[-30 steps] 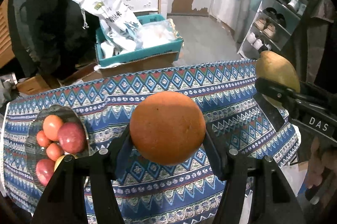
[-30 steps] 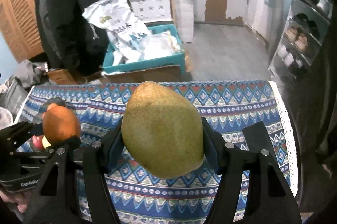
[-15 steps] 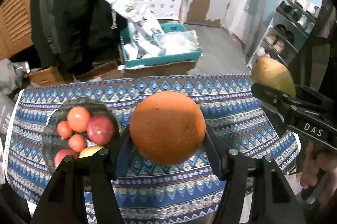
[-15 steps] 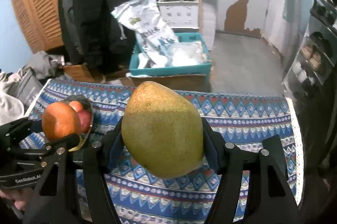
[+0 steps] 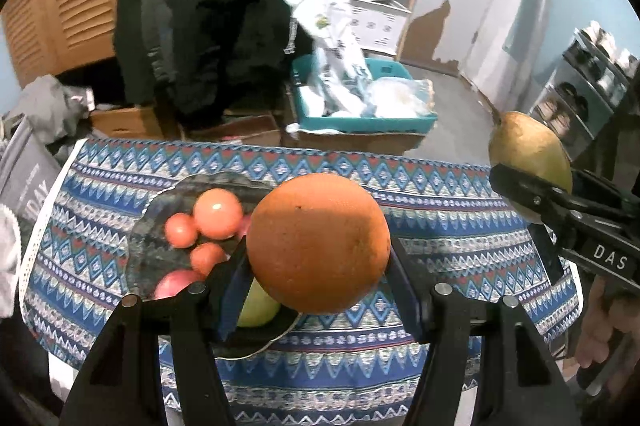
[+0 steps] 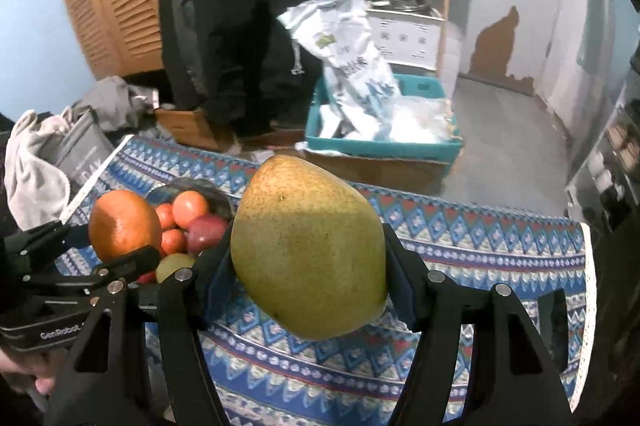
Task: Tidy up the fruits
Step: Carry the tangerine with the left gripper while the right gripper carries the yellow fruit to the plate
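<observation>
Left wrist view is showing me the glass plate (image 5: 160,222) of small fruit at the counter's (image 5: 460,226) left end, and I am holding the orange (image 5: 318,242) clamped in the left gripper (image 5: 320,278) just above its near edge. Further right, I am carrying the pear (image 6: 308,262), pinched between the right gripper's (image 6: 308,290) fingers over the patterned cloth. I judge this the carry step; next I should be lowering each fruit onto the plate and releasing gently.
</observation>
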### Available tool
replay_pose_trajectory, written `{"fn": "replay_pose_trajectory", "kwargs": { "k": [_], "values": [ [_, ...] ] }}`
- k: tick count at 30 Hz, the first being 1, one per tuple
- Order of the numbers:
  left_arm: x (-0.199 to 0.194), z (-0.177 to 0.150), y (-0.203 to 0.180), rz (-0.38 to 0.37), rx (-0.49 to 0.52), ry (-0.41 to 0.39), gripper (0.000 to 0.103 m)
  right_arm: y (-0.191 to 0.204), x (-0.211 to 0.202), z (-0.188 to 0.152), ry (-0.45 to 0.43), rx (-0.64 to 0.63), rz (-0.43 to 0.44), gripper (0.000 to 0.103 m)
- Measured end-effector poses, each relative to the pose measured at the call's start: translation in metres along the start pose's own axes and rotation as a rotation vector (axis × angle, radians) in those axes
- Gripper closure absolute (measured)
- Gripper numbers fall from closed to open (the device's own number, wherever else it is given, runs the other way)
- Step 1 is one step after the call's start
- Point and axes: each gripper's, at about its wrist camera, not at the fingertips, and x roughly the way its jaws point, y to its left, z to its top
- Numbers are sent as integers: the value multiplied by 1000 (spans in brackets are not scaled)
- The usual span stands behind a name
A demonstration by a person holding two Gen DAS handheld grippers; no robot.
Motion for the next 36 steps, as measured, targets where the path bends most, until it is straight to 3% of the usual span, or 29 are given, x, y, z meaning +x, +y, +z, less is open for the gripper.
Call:
{"fn": "replay_pose_trajectory", "kwargs": {
  "k": [18,36],
  "values": [
    [2,-3,86,107,-118,-7,38,79,61,20,72,-83,93,37],
    [55,-24,148,139,-237,105,38,141,149,11,250,-121,195,37]
  ]
}}
